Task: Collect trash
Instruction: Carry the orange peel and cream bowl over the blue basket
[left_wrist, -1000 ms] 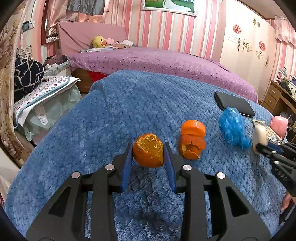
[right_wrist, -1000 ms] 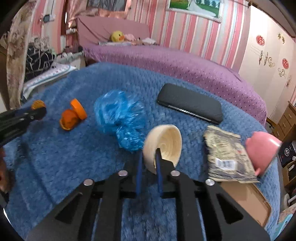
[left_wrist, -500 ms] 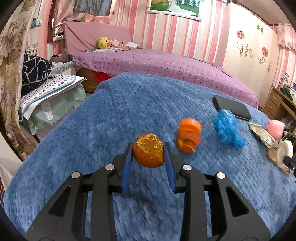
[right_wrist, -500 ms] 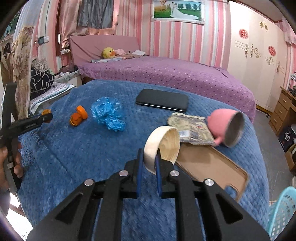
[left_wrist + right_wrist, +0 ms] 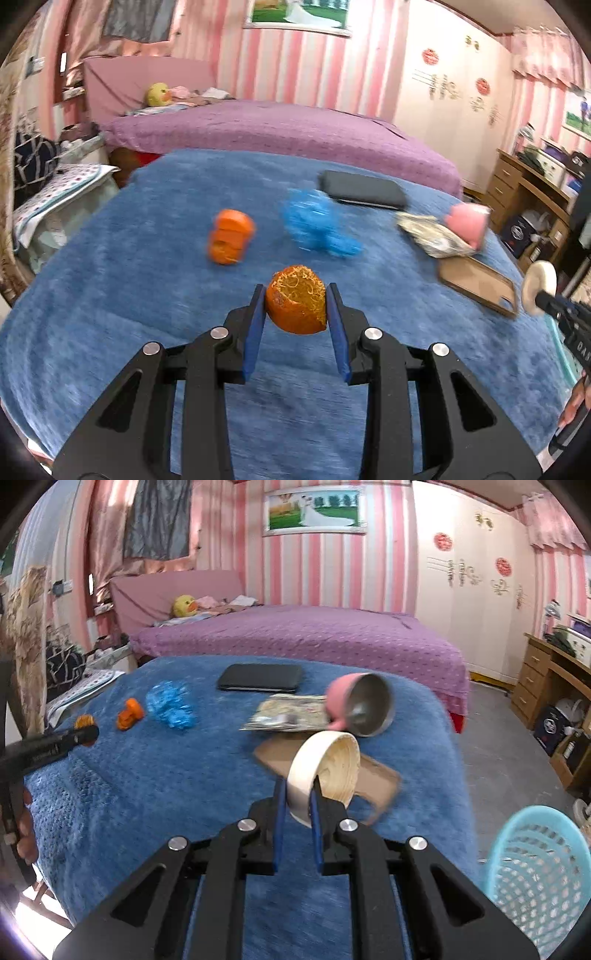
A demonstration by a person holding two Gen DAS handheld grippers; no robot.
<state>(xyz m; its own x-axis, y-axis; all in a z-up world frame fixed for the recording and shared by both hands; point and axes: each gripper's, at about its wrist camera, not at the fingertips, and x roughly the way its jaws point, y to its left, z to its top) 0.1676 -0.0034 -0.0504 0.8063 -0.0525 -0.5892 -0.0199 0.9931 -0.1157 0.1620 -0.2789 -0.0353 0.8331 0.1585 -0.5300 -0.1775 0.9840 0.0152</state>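
Note:
My left gripper is shut on a hollow orange peel half, held above the blue blanket. My right gripper is shut on the rim of a cream tape roll, lifted near the blanket's right edge. More orange peel and a crumpled blue plastic bag lie farther back on the blanket. A crumpled foil wrapper lies beside a tipped pink cup. A light blue mesh basket stands on the floor at the lower right of the right wrist view.
A black phone lies at the back of the blanket and a brown phone case near its right edge. A purple bed stands behind. A wooden desk is at the far right, bedding piles at the left.
Both grippers moved to the right with their loads. The basket has come into the right wrist view, and the peel pieces and bag have slid left in both views.

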